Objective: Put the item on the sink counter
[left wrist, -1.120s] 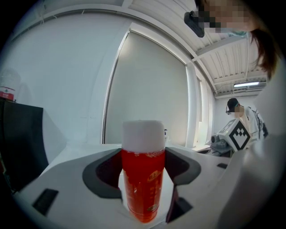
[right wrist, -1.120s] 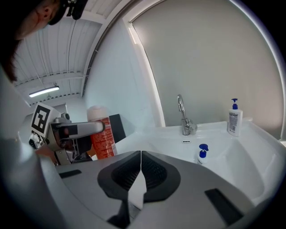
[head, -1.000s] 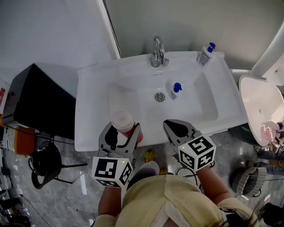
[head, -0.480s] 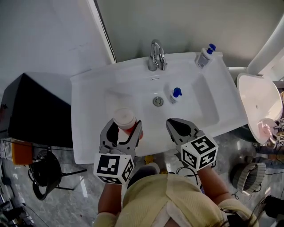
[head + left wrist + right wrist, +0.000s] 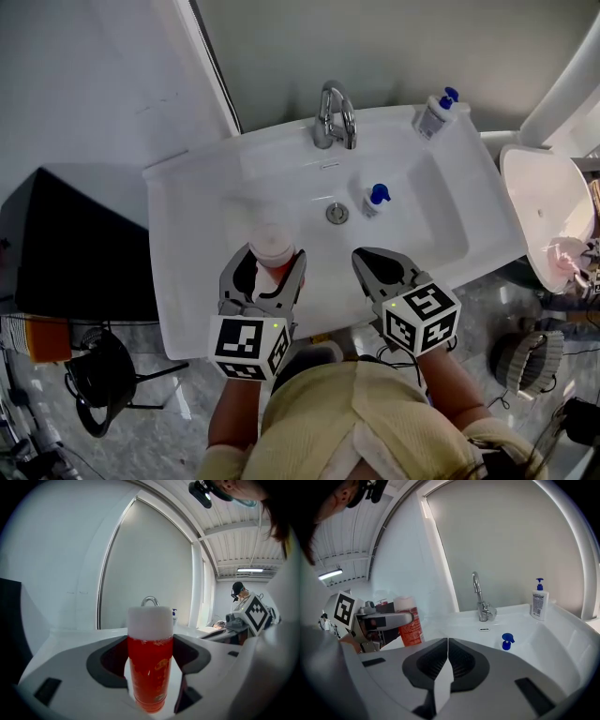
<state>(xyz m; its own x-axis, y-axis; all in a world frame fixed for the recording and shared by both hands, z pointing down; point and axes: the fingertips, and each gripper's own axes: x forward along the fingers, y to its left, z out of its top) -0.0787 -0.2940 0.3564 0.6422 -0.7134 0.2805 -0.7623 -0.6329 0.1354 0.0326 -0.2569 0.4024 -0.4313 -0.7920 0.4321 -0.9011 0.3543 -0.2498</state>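
Note:
A red bottle with a white cap (image 5: 271, 251) stands upright between the jaws of my left gripper (image 5: 267, 269), which is shut on its body. It hangs over the front left part of the white sink (image 5: 183, 234). In the left gripper view the bottle (image 5: 150, 667) fills the middle, with the jaws pressed on both sides and the gripper (image 5: 150, 645) level. My right gripper (image 5: 377, 270) is shut and empty over the sink's front rim, to the right of the bottle. In the right gripper view its jaws meet (image 5: 447, 644), and the bottle (image 5: 408, 623) shows at the left.
A chrome faucet (image 5: 335, 117) stands at the back of the sink. A white pump bottle with a blue top (image 5: 434, 114) sits on the back right corner, and a small blue-topped bottle (image 5: 374, 200) lies in the basin. There is a black box (image 5: 75, 244) to the left and a white toilet (image 5: 548, 216) to the right.
My left gripper has carried the red bottle a little farther forward over the sink. The right gripper has stayed shut beside it.

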